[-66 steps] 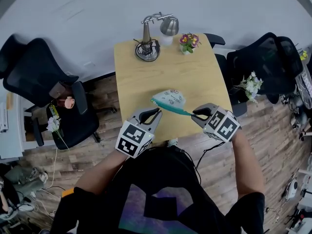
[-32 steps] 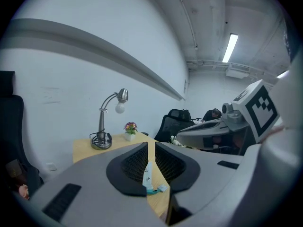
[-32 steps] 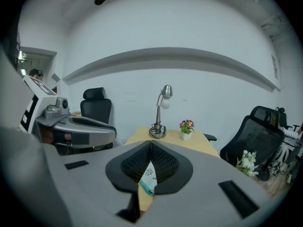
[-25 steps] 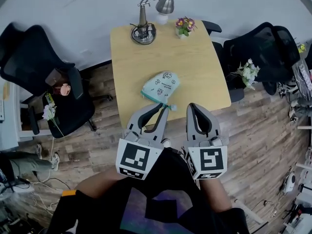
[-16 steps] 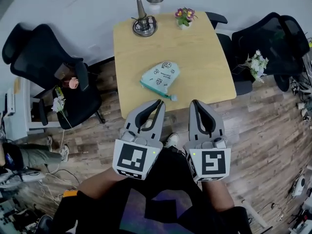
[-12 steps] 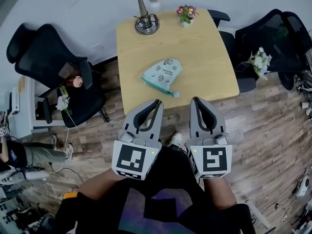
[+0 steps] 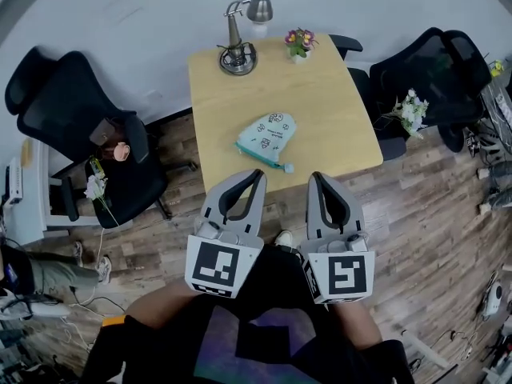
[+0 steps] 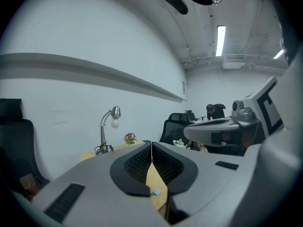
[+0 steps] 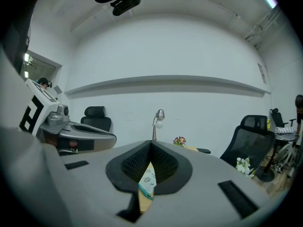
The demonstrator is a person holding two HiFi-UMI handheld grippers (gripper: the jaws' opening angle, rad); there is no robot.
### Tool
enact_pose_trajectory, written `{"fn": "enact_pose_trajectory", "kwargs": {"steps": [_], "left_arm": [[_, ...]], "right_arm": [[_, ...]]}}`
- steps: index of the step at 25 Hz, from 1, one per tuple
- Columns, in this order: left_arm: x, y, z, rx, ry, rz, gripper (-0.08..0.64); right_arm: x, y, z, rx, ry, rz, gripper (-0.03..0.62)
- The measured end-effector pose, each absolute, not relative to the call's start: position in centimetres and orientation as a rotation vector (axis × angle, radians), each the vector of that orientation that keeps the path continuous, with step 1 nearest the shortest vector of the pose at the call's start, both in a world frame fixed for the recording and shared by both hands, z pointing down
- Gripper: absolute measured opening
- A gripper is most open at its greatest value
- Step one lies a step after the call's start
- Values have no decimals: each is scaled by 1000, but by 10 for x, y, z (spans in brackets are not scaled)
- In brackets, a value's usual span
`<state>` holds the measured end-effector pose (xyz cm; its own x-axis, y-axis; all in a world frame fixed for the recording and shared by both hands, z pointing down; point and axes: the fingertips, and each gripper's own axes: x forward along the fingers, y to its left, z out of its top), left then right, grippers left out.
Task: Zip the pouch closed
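Pouch (image 7: 268, 137) lies flat on the tabletop (image 7: 320, 86), near the front edge. Its teal zip edge faces the person, with the pull tab at the right end. The zip looks closed along its length, though it is too small to be sure.

Left hand-held gripper (image 7: 258, 174) has its jaws pressed together with nothing between them. Right hand-held gripper (image 7: 316, 176) is the same, jaws together and empty. Both hang side by side off the tabletop, just short of its front edge, over wood floor (image 7: 416, 206), and neither touches the pouch.

In the right gripper view the pouch shows beyond the tips, below the closed pads (image 9: 158, 162).

Lamp (image 7: 238, 38) and small flower pot (image 7: 298, 43) stand at the far edge. There is a black chair (image 7: 76, 126) on the left and another chair (image 7: 424, 78) on the right.
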<state>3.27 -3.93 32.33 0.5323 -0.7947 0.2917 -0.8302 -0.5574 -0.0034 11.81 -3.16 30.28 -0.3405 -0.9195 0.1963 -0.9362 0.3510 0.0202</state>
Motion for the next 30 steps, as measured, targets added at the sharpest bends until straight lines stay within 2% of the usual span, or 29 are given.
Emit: {"fn": "enact_pose_trajectory", "kwargs": {"steps": [13, 30], "left_arm": [[-3, -28, 332, 2659, -1307, 343, 12], [5, -18, 335, 2698, -1223, 317, 12]], "right_arm": [[73, -14, 311, 1737, -2350, 164, 14], [75, 0, 316, 1780, -2297, 198, 14]]}}
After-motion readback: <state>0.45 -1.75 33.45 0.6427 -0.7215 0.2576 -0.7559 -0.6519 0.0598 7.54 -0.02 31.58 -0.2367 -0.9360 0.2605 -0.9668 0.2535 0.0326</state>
